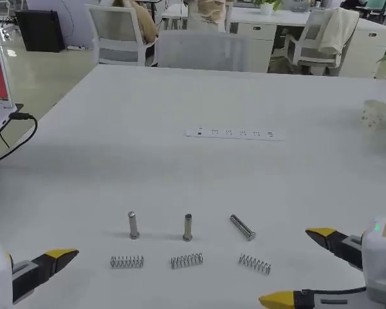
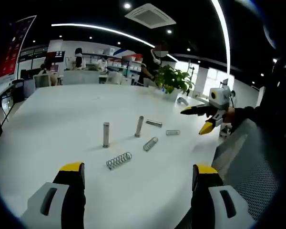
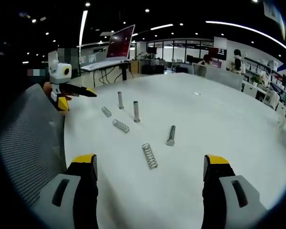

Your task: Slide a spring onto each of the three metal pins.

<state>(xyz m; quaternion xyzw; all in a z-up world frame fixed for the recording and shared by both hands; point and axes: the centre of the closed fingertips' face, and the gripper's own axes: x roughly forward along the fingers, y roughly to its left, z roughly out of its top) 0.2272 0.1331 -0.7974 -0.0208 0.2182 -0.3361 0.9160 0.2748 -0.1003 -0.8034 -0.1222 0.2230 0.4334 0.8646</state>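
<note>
The left pin (image 1: 133,224) stands upright on the table (image 1: 180,167), with the left spring (image 1: 127,261) lying just in front of it. The pin rests on a narrow foot, so a spring brought down off-centre, or a jaw brushing the shaft, would likely tip it over. The spring is thin and light. Too hard a pinch could bend its coils or shoot it out sideways, and it may roll when a jaw first touches it.

The middle pin (image 1: 187,227) is also upright, and the middle spring (image 1: 186,260) lies near its base. The risks are the same here, and with pins close on either side a wide jaw could also clip a neighbour.

The right pin (image 1: 242,227) lies on its side, head toward the right spring (image 1: 254,263). It would probably roll or skid when pushed, so it likely needs holding or standing up first. Lifted by its end, it could swing in the grip.

The left tool (image 2: 138,168) hangs over the near left of the table with its jaws spread wide, gripping nothing and touching nothing. The right tool (image 1: 296,265) hangs at the near right beside the right spring, equally wide and empty, clear of the table.
</note>
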